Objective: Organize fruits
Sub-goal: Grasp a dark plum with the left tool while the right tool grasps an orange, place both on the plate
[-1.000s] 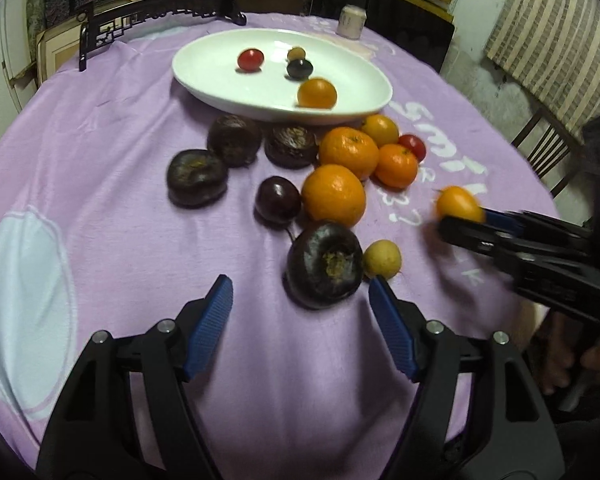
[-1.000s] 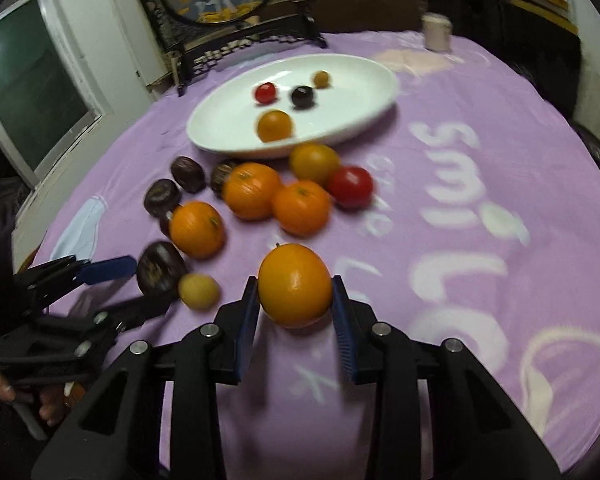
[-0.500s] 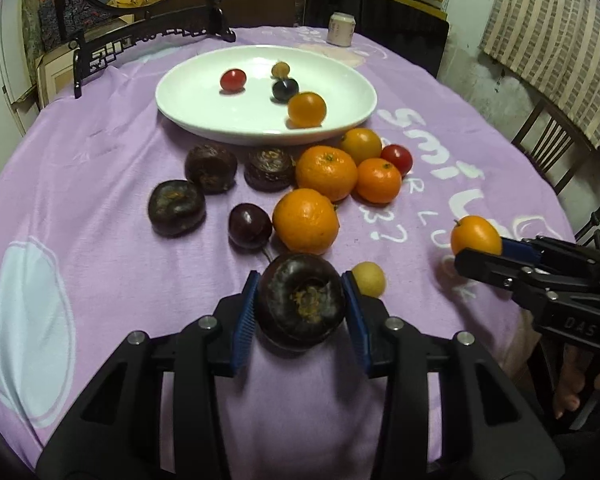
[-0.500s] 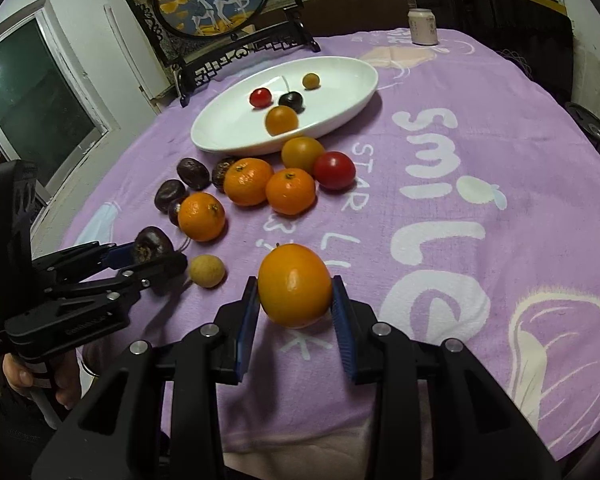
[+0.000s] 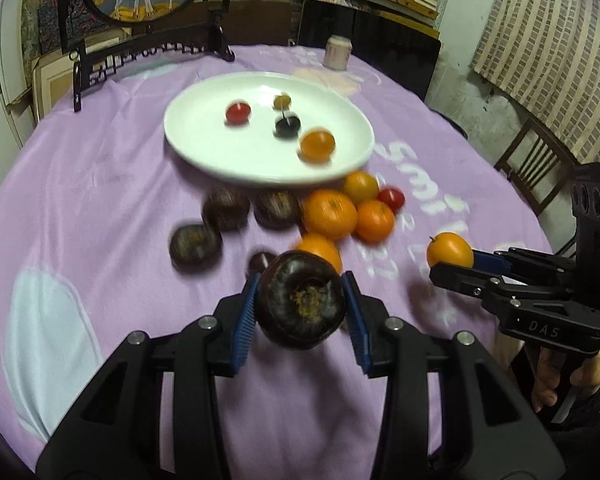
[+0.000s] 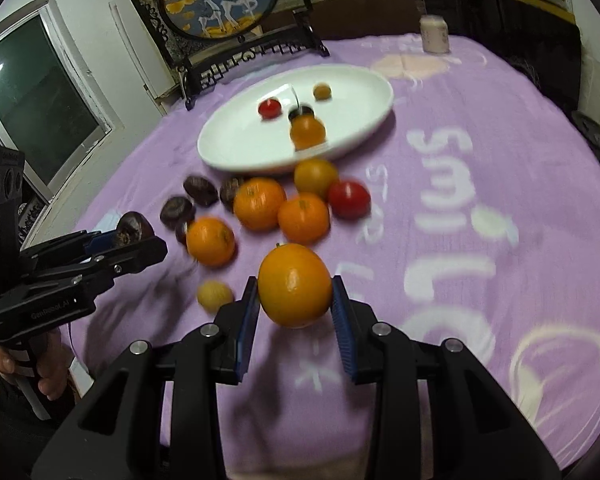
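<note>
Two fruits are up off the counter, one clamped in each claw, so we judge the carry to the white plate is in hand.
Our left claw is clamped on the dark fruit; our right claw is clamped on the orange fruit. Next, we think, both must travel ahead over the loose pile and release onto bare plate beside the four small fruits there. Only the right wrist view shows the small yellow fruit just left of that claw.
</note>
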The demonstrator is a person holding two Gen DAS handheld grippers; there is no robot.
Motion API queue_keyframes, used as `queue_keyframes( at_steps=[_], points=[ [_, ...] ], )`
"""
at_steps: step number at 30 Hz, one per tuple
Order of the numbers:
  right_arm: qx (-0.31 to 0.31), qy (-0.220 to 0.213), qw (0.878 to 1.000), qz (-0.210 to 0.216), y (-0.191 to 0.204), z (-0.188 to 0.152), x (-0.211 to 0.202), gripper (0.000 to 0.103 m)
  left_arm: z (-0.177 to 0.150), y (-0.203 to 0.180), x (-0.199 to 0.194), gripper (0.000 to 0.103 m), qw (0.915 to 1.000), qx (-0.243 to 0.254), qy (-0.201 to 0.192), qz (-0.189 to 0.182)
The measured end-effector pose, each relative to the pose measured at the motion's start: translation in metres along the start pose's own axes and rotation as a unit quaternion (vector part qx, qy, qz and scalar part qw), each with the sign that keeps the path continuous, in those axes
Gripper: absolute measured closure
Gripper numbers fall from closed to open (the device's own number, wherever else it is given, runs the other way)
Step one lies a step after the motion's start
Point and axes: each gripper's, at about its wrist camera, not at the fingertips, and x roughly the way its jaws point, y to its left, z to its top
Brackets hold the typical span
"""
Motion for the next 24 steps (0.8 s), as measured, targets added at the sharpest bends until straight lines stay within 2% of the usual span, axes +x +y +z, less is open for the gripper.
queue_keyframes(
  at_steps=[3, 6, 10, 13, 16, 18, 24],
  points=[
    [-0.01, -0.009, 1.0, -0.001, 0.003, 0.025, 0.007, 0.067, 0.032, 0.013, 0.005, 0.062, 0.9998, -0.017, -0.011, -0.008],
    [-0.013, -0.009, 1.0, -0.016, 0.002, 0.057, 0.022, 0.067, 0.077, 0.029, 0.021, 0.062, 0.9991, -0.04, -0.015, 0.001],
    [-0.024, -0.021, 0.998, -0.046, 0.003, 0.109, 0.039, 0.067, 0.145, 0.042, 0.056, 0.062, 0.9975, -0.055, -0.02, 0.04],
    [-0.027, -0.013, 0.998, -0.061, 0.001, 0.149, 0.07, 0.067, 0.175, 0.052, 0.082, 0.062, 0.9962, -0.066, -0.016, 0.055],
    [-0.018, 0.007, 0.998, -0.061, -0.007, 0.172, 0.107, 0.067, 0.182, 0.066, 0.108, 0.062, 0.9942, -0.095, 0.0, 0.051],
    [-0.002, 0.022, 0.998, -0.056, -0.014, 0.176, 0.126, 0.067, 0.178, 0.069, 0.117, 0.062, 0.9943, -0.096, 0.005, 0.046],
    [-0.012, 0.024, 0.997, -0.066, -0.014, 0.174, 0.135, 0.067, 0.176, 0.075, 0.13, 0.062, 0.9946, -0.097, 0.018, 0.032]
  ],
)
